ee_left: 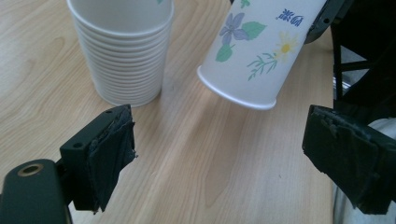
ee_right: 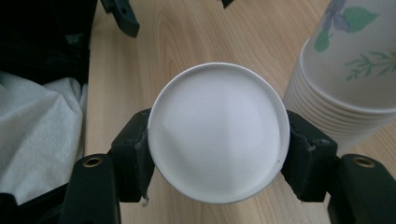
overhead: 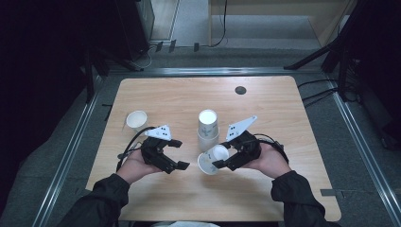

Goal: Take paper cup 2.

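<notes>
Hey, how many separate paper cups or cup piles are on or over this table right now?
3: a lone white paper cup upright at the table's left, an upside-down nested stack of flowered paper cups at centre, and one tilted flowered cup clamped in the right gripper. The stack's exact number is unclear.

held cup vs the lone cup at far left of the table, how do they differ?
The held cup lies tilted on its side; the lone cup stands upright, mouth up. The held cup is clamped between the jaws of the right gripper; the lone cup stands free, untouched. The held cup shows a flower print; on the lone cup none can be made out. Both are white paper cups.
</notes>
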